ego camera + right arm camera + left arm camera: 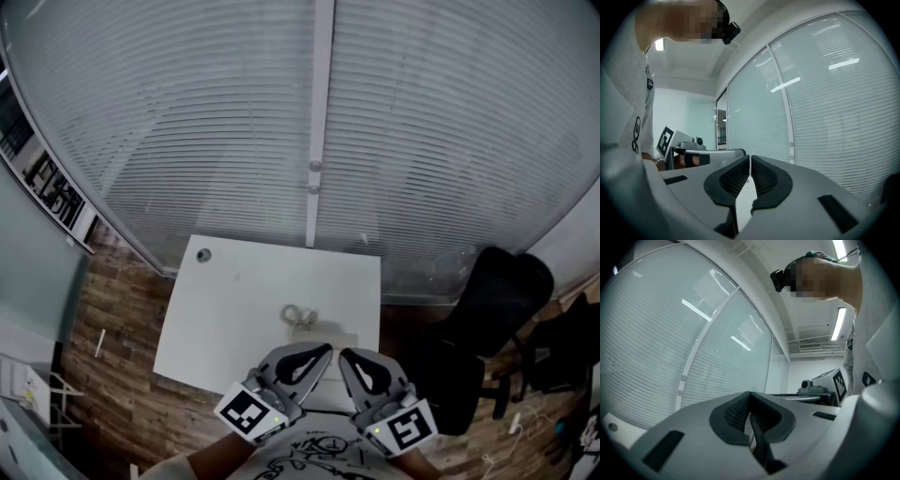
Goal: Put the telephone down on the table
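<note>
A pale telephone (314, 330) with a curled cord (297, 314) lies on the white table (234, 319), near its front right part; its shape is hard to make out. Just in front of it, above the table's near edge, my two grippers hang side by side. The left gripper (323, 352) is shut with nothing between its jaws, and so is the right gripper (345, 356). In the left gripper view the ribbed pads (740, 411) meet at the left gripper's tip (750, 394). The right gripper view shows the right gripper (750, 158) likewise closed and empty, pointing level at the window.
Behind the table stands a wide window with closed blinds (234, 122) and a white post (319, 141). A round grommet (203, 254) sits at the table's far left corner. A black office chair (492, 309) stands to the right on the wooden floor (112, 375).
</note>
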Demonstrator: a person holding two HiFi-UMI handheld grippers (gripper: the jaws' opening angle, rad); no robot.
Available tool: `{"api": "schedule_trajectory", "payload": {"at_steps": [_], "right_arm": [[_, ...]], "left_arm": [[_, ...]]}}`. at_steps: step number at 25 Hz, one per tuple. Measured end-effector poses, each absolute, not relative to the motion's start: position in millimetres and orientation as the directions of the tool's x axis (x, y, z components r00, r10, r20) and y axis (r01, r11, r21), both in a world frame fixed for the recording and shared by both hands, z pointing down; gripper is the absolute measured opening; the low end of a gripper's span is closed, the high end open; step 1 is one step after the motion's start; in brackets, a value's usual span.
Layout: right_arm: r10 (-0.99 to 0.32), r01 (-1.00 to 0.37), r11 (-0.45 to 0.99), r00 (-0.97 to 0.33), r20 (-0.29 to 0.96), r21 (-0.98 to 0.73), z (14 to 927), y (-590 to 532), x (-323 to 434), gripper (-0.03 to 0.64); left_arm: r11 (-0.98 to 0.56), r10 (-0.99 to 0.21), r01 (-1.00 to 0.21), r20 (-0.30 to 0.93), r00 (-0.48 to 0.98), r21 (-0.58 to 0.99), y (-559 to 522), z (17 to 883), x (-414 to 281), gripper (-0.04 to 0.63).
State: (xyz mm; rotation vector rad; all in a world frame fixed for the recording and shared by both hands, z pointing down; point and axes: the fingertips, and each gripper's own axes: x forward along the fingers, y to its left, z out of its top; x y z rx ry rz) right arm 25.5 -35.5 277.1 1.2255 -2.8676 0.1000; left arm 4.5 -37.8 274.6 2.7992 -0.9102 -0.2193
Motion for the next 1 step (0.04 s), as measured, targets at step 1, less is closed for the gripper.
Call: {"api": "schedule_trajectory", "payload": {"at_steps": [1], "right_arm": [[-0.721,-0.722,0.690,-0.691,0.046,-0.051,277.2,-36.0,25.5,0.040]], "left_arm": [[-0.793,-0.594,-0.566,-0.081,0.800,0.224,-38.7,274.6,4.5,0.002]]}}
